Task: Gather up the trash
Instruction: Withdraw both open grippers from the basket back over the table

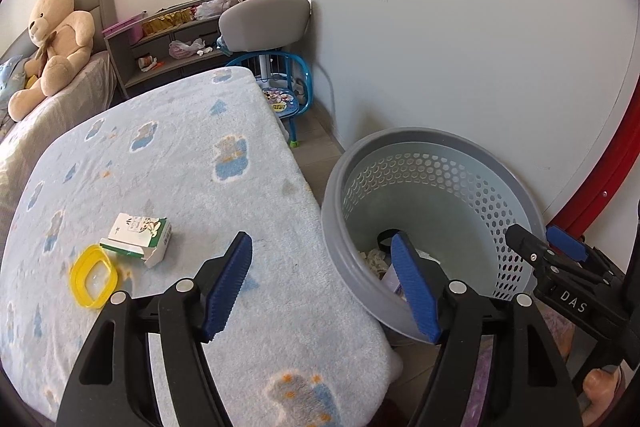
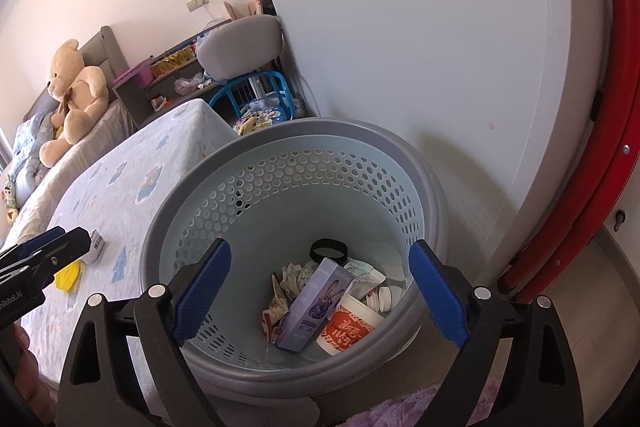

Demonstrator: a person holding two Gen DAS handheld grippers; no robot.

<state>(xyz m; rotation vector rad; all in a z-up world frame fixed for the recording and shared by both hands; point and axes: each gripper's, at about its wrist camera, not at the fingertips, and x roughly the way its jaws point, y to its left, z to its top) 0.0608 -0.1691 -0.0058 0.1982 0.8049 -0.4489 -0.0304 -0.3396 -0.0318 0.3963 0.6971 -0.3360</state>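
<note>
Nearest the left wrist camera, the left gripper (image 1: 322,281) is seen with its blue ridged pads spread wide and nothing between them, poised over the edge of a bed covered by a pale blue fleece blanket (image 1: 180,155). On the blanket, ahead and to the left, a small crushed white-and-green carton (image 1: 138,237) lies touching a yellow plastic lid (image 1: 93,277). The carton is judged light and easily dented, best pinched across its narrow sides; the lid is judged thin, stiff and slippery, best taken by its rim.

The right gripper (image 2: 320,293), likewise released and empty, is held above a grey perforated basket (image 2: 224,163) standing just beside the bed. Inside are seen a purple box (image 2: 312,307) printed with a cartoon rabbit, a white-and-red paper cup (image 2: 348,325) with large red Chinese characters, crumpled wrappers and a black band.

"DAS" can be read on the right gripper's body in the left view; "nRobot.AI" on the left gripper's body in the right view. The carton's print is too small to be read.
</note>
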